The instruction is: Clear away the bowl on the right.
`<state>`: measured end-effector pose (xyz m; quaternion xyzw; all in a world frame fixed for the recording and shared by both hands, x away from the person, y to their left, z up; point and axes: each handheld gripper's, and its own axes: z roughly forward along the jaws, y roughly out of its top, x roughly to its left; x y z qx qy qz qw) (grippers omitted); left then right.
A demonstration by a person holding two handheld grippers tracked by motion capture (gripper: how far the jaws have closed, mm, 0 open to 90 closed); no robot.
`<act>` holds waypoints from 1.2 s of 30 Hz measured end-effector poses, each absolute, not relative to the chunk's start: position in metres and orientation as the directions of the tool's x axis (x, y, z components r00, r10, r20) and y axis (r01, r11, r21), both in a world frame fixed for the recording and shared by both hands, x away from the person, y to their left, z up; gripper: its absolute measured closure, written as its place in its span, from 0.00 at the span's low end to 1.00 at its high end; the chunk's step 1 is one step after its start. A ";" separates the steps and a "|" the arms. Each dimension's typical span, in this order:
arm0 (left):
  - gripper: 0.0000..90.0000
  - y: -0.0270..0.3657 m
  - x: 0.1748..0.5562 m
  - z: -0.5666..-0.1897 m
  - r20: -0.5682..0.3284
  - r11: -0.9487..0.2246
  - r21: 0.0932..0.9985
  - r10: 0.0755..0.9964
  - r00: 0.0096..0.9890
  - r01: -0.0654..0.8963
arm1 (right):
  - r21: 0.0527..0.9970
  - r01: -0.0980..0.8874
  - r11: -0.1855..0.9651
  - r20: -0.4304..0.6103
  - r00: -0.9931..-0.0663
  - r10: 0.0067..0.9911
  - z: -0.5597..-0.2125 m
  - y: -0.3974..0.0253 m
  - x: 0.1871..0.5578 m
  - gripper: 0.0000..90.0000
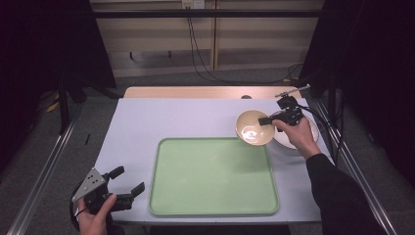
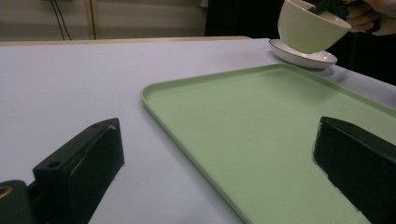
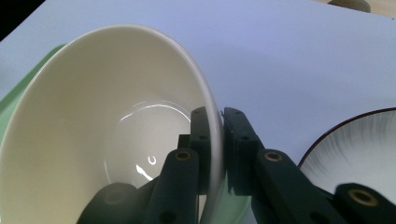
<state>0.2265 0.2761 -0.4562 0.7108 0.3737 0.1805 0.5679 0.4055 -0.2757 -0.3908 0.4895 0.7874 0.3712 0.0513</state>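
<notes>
A cream bowl [image 1: 251, 128] hangs tilted above the far right corner of the green tray [image 1: 210, 188], with my right gripper [image 1: 268, 121] shut on its rim. In the right gripper view the jaws pinch the bowl [image 3: 107, 135] wall, one inside and one outside, right gripper [image 3: 215, 126]. The left gripper view shows the bowl [image 2: 308, 28] lifted over a white plate [image 2: 303, 57]. My left gripper [image 1: 131, 180] stands open near the table's front left corner, beside the tray [image 2: 261, 135], nothing between its fingers.
A white plate with a dark rim [image 1: 308, 137] lies right of the tray, under the right hand; it also shows as the plate [image 3: 359, 149] in the right gripper view. The lilac table [image 1: 161, 120] has bare room left and behind the tray. Cables trail at the far right.
</notes>
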 end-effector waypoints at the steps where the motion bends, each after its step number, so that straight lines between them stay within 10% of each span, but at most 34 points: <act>1: 0.02 0.276 0.227 -0.456 -0.169 -0.074 0.942 0.737 0.654 0.327 | 0.631 0.734 0.249 0.280 -0.516 0.810 -0.392 -0.275 0.406 0.93; 36: 0.02 0.276 0.227 -0.456 -0.167 -0.077 0.941 0.739 0.652 0.329 | 0.510 0.806 0.299 0.284 -0.486 0.827 -0.434 -0.271 0.416 0.93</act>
